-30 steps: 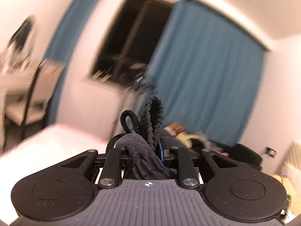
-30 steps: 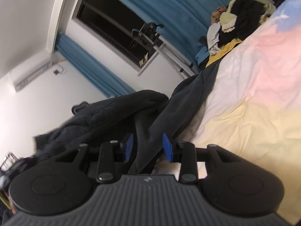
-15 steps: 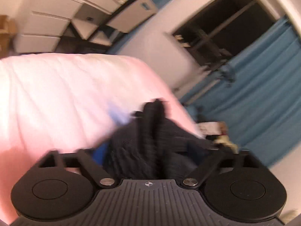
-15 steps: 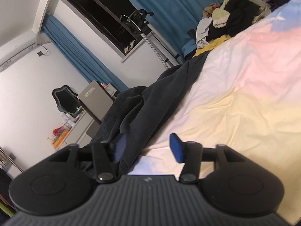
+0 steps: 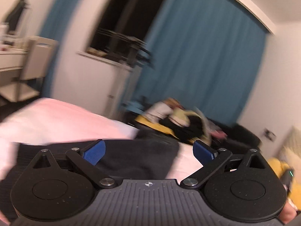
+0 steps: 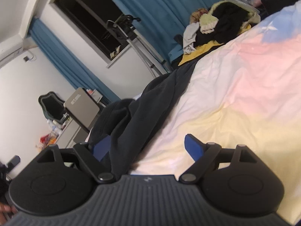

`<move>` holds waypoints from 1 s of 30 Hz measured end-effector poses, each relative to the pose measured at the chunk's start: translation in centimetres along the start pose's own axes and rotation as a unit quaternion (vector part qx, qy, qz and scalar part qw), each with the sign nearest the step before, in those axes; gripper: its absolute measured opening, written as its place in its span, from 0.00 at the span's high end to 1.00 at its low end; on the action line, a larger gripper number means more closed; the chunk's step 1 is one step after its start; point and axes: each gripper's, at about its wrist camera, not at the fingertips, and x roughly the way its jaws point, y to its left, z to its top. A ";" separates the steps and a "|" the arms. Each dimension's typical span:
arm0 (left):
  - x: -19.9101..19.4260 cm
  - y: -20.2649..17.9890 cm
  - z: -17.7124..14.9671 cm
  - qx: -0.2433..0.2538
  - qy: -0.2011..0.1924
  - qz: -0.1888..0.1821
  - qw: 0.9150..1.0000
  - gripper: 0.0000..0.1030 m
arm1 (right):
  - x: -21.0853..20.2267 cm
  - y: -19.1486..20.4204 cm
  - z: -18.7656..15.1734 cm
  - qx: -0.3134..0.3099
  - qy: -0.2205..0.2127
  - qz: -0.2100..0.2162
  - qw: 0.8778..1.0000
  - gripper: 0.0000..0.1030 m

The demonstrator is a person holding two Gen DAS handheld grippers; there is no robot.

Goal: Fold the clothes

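Note:
A dark garment point(image 5: 139, 156) lies flat on the pastel bed cover point(image 5: 56, 120), just below and ahead of my left gripper point(image 5: 148, 150). That gripper's jaws are opening, spread wide, and its blue pads point(image 5: 94, 151) touch nothing. In the right wrist view the same dark garment point(image 6: 150, 109) runs in a long rumpled strip along the bed cover point(image 6: 235, 94). My right gripper point(image 6: 147, 146) hovers over its near end with its jaws opening. The cloth passes between the pads but neither one presses on it.
A heap of mixed clothes point(image 6: 216, 26) sits past the far end of the bed, in front of blue curtains point(image 5: 197, 66). A dark window point(image 6: 90, 20) with a stand beside it is behind. A desk and chair point(image 6: 80, 105) stand at the left.
Both grippers have opened and let go of the dark garment. The left one held a bunched waistband up a second ago; the cloth now lies flat on the bed. The left view swung sharply.

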 end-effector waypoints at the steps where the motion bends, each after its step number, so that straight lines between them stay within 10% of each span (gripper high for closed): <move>1: 1.9 -1.8 -0.8 0.012 0.007 -0.010 1.000 0.03 | 0.7 -0.2 1.1 0.015 0.004 0.003 1.000 0.15; 8: 14.6 -8.0 -7.6 0.115 0.081 0.009 0.990 0.03 | 10.2 -3.2 8.4 0.058 0.041 -0.021 0.997 0.15; 15: 20.1 -4.6 -11.8 0.232 0.051 0.072 0.969 0.03 | 23.3 -8.0 11.6 0.108 0.058 -0.040 0.992 0.14; 30: 23.9 0.9 -11.9 0.128 0.054 0.020 0.990 0.03 | 40.2 -7.2 16.2 0.014 0.032 -0.038 0.999 0.17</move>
